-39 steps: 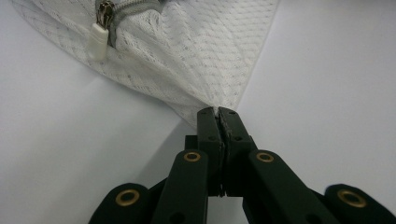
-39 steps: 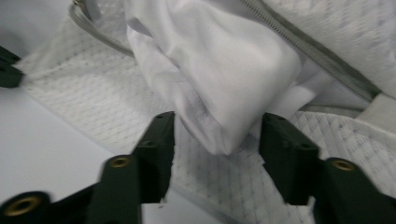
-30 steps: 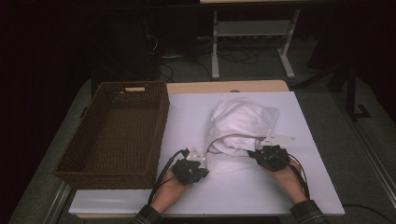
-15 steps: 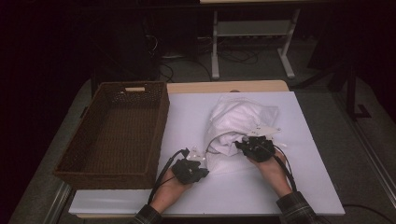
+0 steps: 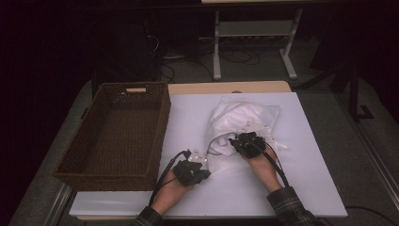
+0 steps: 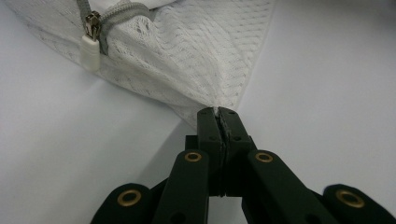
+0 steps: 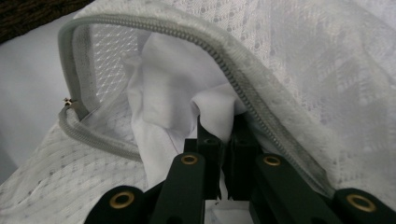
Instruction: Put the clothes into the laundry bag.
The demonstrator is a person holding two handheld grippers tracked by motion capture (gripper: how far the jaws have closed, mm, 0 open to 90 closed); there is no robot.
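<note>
The white mesh laundry bag (image 5: 244, 120) lies on the worktop (image 5: 310, 155), right of the wicker basket (image 5: 117, 136). The left tongs (image 6: 218, 112) are clamped on the bag's corner, likely to pin it flat. The right tongs (image 7: 219, 133) reach into the unzipped opening, closed on the white cloth (image 7: 159, 107) inside, apparently pushing it in or drawing it out; the zipper pull (image 6: 90, 44) sits at the end
</note>
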